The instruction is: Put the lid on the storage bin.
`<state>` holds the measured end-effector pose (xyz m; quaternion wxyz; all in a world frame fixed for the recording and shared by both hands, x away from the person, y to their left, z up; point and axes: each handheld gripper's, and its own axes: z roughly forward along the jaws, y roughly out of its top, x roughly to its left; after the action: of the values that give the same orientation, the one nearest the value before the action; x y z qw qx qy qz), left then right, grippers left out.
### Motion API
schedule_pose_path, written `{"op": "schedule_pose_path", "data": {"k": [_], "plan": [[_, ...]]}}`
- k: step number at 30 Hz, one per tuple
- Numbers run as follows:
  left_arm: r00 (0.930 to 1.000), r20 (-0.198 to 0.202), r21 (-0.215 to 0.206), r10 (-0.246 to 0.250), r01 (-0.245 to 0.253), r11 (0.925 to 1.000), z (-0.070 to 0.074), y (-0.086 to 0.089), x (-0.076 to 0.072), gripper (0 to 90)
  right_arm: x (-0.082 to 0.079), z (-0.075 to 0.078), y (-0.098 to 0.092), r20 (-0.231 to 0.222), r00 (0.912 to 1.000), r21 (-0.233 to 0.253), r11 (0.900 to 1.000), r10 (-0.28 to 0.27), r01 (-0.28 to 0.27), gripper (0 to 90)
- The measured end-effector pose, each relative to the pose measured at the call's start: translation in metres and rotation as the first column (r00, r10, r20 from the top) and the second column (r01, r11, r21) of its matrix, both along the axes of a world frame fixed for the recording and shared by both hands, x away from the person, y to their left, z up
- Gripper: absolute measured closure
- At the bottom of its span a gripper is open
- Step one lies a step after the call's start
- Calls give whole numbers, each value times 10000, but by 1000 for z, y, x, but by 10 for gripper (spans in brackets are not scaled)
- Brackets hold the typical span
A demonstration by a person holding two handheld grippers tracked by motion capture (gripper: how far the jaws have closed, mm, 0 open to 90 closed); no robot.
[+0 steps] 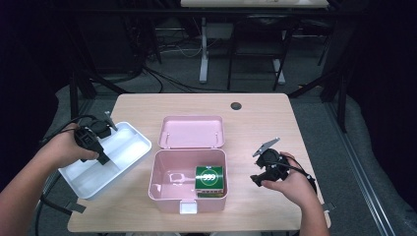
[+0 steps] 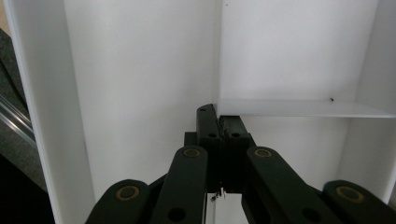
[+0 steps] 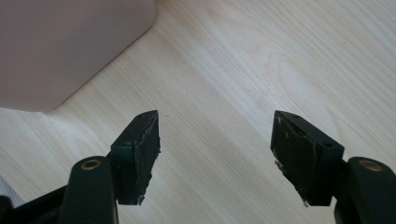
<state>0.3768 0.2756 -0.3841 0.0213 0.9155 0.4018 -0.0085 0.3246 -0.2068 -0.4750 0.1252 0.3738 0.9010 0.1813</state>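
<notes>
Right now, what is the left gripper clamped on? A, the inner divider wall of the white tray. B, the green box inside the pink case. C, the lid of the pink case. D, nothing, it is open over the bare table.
A: in the left gripper view the left gripper has its jaws shut on the thin divider wall of the white tray, while the green box sits untouched in the pink case.

Two grippers are counted, the left gripper (image 1: 104, 158) and the right gripper (image 1: 255, 180); one white tray (image 1: 129, 156) is pinched by the left one; one pink box (image 1: 163, 177), holding one green carton (image 1: 210, 178), is seen between them.
</notes>
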Motion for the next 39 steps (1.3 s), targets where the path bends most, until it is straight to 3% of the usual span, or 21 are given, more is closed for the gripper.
{"op": "schedule_pose_path", "data": {"k": [5,9,15,20,21,23,28,29,31,32,33,34,36,37,39], "plan": [[9994,212,77,-267,265,9996,7,-4,-2,892,0,-1,1,112,9999,75,10000,-19,18,328],[9965,466,158,-698,692,9975,11,-8,-3,892,1,-2,1,-43,10000,-10,10000,-1,1,329],[9796,567,272,-1926,1914,9811,22,-27,-7,892,1,-2,1,7,10000,-12,10000,-20,20,329],[9662,538,492,-2522,2497,9671,24,-45,-9,892,1,-3,2,-35,10000,-40,10000,-33,33,329],[9662,538,492,-2522,2497,9671,24,-45,-9,892,1,-3,2,-35,10000,-40,10000,-33,33,329],[9547,578,410,-2918,2898,9562,27,-54,-10,892,1,-4,2,-69,10000,-7,10000,-27,27,329],[9354,610,394,-3484,3465,9372,30,-74,-11,892,2,-4,1,-80,10000,-24,10000,-12,12,329],[9354,610,394,-3484,3465,9372,30,-74,-11,892,2,-4,0,-88,10000,-14,10000,-10,10,329],[9224,578,418,-3818,3799,9241,29,-87,-11,892,2,-5,0,13,10000,78,10000,-25,25,329],[9224,578,418,-3818,3799,9241,29,-87,-11,892,2,-5,0,13,10000,78,10000,-25,25,329],[9130,563,421,-4041,4022,9146,29,-95,-11,892,2,-6,0,-8,10000,90,10000,-39,39,329],[9088,565,402,-4135,4117,9104,29,-98,-10,892,2,-5,0,-111,9999,-28,10000,-33,33,329],[9055,535,387,-4209,4193,9070,28,-102,-11,892,2,-5,0,-141,9999,19,10000,-12,13,329],[8954,504,433,-4425,4407,8966,26,-110,-11,892,2,-5,0,-130,9999,-6,10000,-14,14,328],[8878,498,469,-4576,4556,8889,24,-118,-11,892,2,-5,0,-118,9999,42,10000,-47,48,328]]}}
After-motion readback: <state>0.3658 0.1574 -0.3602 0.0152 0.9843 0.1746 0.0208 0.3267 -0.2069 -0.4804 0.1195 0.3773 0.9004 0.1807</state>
